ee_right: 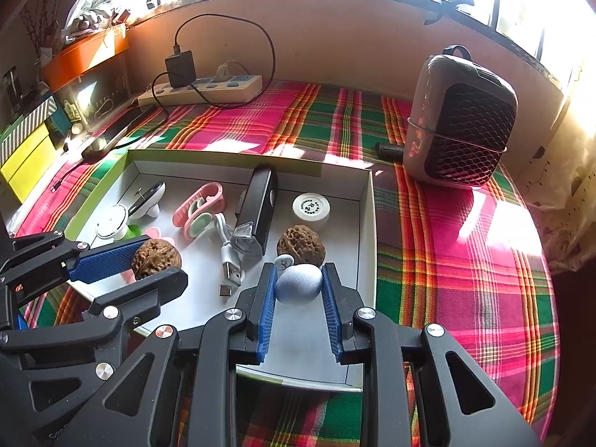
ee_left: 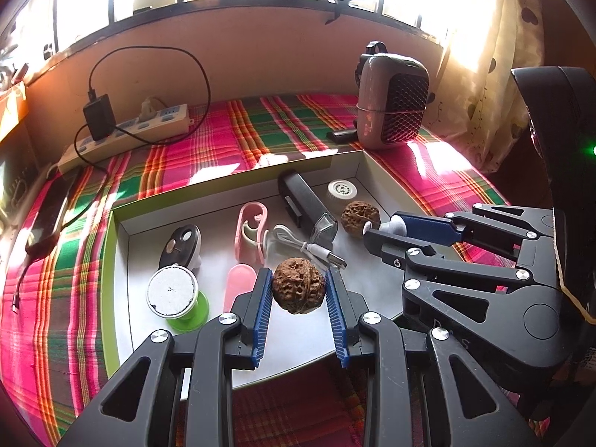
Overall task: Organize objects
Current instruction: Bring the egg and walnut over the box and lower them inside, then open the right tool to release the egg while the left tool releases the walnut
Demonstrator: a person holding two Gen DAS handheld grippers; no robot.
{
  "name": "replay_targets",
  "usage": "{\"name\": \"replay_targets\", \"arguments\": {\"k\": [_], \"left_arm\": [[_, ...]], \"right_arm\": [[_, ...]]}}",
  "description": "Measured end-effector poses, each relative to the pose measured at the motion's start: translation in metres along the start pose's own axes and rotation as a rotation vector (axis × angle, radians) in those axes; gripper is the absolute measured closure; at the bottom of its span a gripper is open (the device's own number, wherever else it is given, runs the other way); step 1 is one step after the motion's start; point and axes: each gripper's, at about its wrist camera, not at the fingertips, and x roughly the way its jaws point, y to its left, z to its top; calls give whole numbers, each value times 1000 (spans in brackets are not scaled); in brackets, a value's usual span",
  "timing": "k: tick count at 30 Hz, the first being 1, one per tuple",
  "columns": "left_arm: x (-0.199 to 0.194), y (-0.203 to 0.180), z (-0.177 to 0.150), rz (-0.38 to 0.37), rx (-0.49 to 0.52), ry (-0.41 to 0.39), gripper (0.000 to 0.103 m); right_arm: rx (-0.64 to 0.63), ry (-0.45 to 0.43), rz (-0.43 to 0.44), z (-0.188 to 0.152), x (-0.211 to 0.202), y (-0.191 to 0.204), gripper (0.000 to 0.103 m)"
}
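Walnut point(ee_left: 298, 285) gripped by left gripper point(ee_left: 299, 290) over tray point(ee_left: 111, 246); right gripper point(ee_right: 300, 287) clamping pale ball point(ee_right: 298, 283)

A wrinkled brown walnut point(ee_left: 298, 285) hangs clamped between blue pads above the near end of a shallow white tray point(ee_left: 123, 260). A second walnut point(ee_left: 360, 219) rests on the tray floor toward its far right corner. Beside it, a pale, rounded white object point(ee_right: 299, 283) is pinched above the tray's near right side.
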Motion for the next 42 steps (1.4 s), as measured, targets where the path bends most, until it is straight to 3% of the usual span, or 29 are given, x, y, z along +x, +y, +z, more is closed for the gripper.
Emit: {"name": "replay_targets", "arguments": {"k": [13, 42], "left_arm": [[15, 2, 0, -1, -8, 49, 76], [21, 4, 4, 30, 18, 45, 76]], "right_arm": [[-12, 13, -5, 0, 5, 1, 77], [-26, 29, 1, -2, 14, 4, 77]]}}
